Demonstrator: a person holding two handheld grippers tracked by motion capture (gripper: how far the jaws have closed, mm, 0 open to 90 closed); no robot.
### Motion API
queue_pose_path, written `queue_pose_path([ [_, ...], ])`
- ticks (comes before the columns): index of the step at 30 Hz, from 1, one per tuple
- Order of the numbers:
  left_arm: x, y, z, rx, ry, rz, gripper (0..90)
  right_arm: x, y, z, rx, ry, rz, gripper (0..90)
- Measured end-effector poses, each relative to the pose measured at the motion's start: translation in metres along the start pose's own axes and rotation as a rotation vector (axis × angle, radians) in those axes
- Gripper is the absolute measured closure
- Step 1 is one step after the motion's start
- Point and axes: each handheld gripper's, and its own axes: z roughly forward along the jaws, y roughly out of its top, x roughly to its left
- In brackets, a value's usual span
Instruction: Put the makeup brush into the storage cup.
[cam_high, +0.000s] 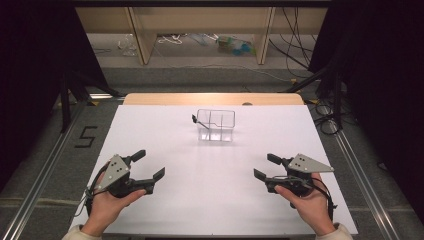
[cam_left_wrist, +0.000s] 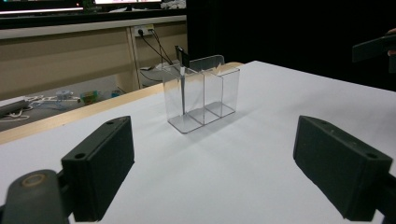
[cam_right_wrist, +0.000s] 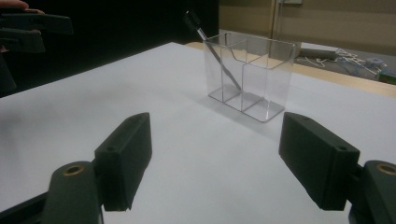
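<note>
Both grippers sit nearest the camera, at your edge of the white tabletop (cam_high: 165, 150): left gripper (cam_high: 148, 165) and right gripper (cam_high: 264, 167), jaws spread wide on each, nothing between them.

Target looks like the clear acrylic three-compartment organiser (cam_high: 216, 125), well apart from both grippers, centred toward the far edge. One slim clear-handled brush with a black tip (cam_right_wrist: 208, 42) leans in an end compartment; the other two look empty.

Handling, my read:
- Organiser: rigid, light, smooth walls, so slippery under the pads. Thin acrylic can crack or scuff; don't clamp hard. It will likely slide or tip if nudged off-centre. Take it across the short width, pads flat on the two long walls, low down, or pinch one end wall from above.
- Brush: very light, stiff, thin, prone to rolling in the jaws. Grab the exposed upper shaft just below the black tip and lift along its lean.

No brand or label readable on either. Only writing: a black "5" (cam_high: 86, 136) marked on the floor left of the table.
</note>
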Motion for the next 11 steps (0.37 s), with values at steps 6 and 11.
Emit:
queue_pose_path([
  [6, -0.0019, -0.0026, 0.0018, 0.010, -0.001, 0.004, 12.4, -0.0001, -0.0006, 0.0003, 0.001, -0.002, 0.004, 26.6],
  [11, -0.0037, -0.0052, 0.0043, 0.021, -0.011, 0.004, 12.5, -0.0013, -0.0015, 0.0014, 0.001, 0.005, 0.003, 26.4],
])
